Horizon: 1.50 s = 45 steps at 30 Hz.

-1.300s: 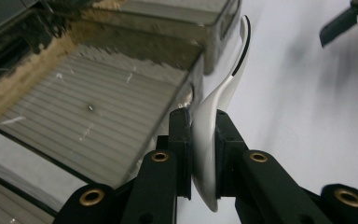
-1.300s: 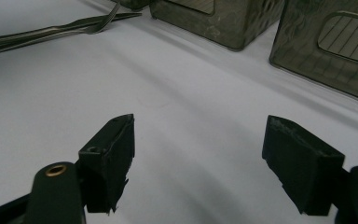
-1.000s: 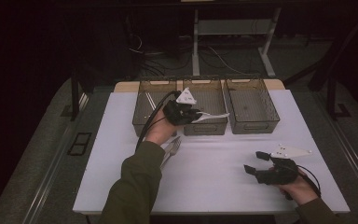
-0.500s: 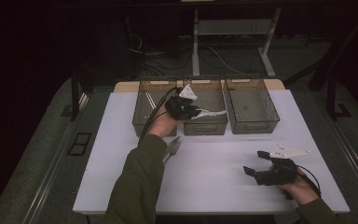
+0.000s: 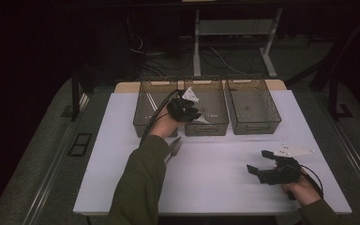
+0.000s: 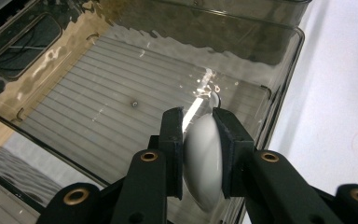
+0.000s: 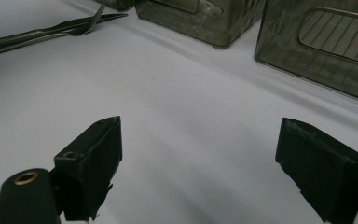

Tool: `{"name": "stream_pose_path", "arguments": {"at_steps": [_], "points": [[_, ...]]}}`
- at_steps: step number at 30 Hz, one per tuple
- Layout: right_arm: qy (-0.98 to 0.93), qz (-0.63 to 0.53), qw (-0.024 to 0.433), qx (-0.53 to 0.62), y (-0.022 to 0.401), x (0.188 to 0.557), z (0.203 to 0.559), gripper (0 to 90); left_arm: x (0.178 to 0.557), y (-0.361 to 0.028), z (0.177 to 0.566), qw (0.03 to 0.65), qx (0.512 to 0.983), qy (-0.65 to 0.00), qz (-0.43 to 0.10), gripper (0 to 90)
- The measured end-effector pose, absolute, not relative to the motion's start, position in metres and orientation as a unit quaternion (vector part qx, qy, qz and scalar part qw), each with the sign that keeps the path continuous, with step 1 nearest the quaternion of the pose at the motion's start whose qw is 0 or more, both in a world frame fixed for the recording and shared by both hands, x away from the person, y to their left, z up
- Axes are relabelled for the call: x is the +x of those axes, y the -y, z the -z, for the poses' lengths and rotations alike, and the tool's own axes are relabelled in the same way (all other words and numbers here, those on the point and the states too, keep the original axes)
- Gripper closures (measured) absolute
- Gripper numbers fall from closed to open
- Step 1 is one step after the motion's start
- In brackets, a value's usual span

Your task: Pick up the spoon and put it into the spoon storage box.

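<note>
Spoon (image 6: 204, 163) bowl sits pinched between the left gripper's (image 5: 186, 110) pads, which have just been easing apart yet still press on it; its handle slants down inside the middle bin (image 5: 215, 125). Left of that bin stands another clear bin (image 5: 143, 112), and in front of it, toward the person, a fork (image 5: 173, 149) lies on the white table (image 5: 215, 187). Right of the middle bin stands a third bin (image 5: 262, 125). Farthest right and well in front of it, the right gripper (image 5: 258, 168) rests on the table, jaws spread wide, gripping nothing.
</note>
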State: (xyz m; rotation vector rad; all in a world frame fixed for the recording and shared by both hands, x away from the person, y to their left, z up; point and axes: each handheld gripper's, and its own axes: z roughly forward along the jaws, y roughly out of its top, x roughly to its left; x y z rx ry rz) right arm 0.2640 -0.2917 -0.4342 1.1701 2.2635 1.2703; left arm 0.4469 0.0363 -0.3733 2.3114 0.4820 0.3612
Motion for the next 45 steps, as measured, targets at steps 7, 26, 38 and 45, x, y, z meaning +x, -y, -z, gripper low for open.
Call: {"name": "stream_pose_path", "arguments": {"at_steps": [7,26,38,45], "points": [[-0.787,-0.441,0.146,0.406,0.292,0.264,0.434,14.6,0.446,-0.039,0.366,0.394,0.887,-0.196,-0.136,62.5],[-0.791,-0.442,0.146,0.396,0.291,0.264,0.435,14.6,0.409,-0.058,0.335,0.446,0.867,-0.204,-0.088,37.2],[-0.791,-0.437,0.146,0.403,0.291,0.264,0.436,14.6,0.373,-0.074,0.345,0.449,0.866,-0.202,-0.095,27.0],[-0.791,-0.436,0.146,0.405,0.291,0.264,0.436,14.6,0.352,-0.093,0.359,0.451,0.860,-0.219,-0.098,26.6]]}}
